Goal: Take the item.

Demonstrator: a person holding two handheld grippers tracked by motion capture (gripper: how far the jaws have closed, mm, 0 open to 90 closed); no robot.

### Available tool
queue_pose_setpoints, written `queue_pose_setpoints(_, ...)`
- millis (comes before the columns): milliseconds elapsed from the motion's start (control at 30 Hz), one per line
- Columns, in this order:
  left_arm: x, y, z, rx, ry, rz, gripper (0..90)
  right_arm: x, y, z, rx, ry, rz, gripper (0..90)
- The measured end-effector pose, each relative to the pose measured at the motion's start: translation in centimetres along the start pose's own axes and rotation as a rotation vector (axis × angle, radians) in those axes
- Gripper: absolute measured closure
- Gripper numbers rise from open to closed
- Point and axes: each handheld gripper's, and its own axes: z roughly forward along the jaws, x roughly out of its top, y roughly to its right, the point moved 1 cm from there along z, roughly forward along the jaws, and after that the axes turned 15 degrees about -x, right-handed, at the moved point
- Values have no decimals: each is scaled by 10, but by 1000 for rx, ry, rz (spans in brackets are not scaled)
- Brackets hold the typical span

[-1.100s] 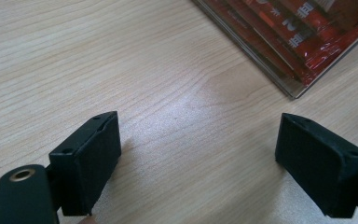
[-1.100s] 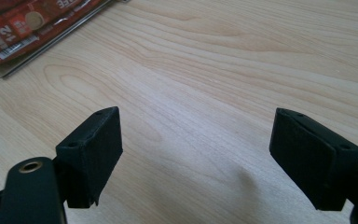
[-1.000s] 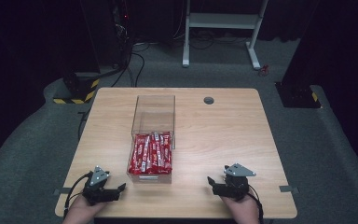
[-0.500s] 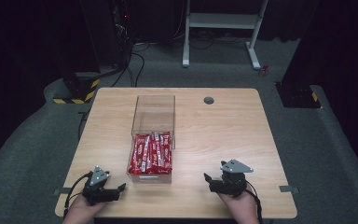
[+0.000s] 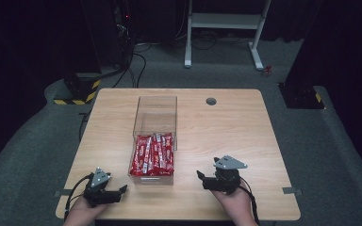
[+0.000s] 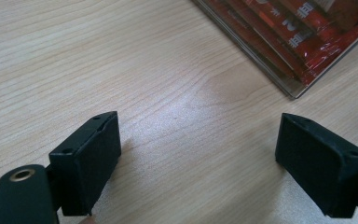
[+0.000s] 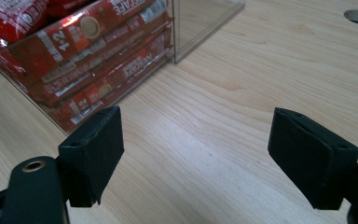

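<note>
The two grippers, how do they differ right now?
The left gripper sits near the table's front left corner; the right gripper sits farther in, right of the clear box. The left gripper view catches just a box corner; the right one faces its side with the red packets. Both are open and hold nothing.

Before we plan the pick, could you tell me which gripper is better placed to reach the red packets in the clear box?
Probably right: the right gripper is open, angled at the red packets; the left gripper sits nearer the table edge.
</note>
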Motion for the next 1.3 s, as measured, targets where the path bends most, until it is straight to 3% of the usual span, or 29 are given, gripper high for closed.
queue_pose_setpoints(1300,0,0,0,-1,-1,0,145,40,-32,5,101,55,-20,238)
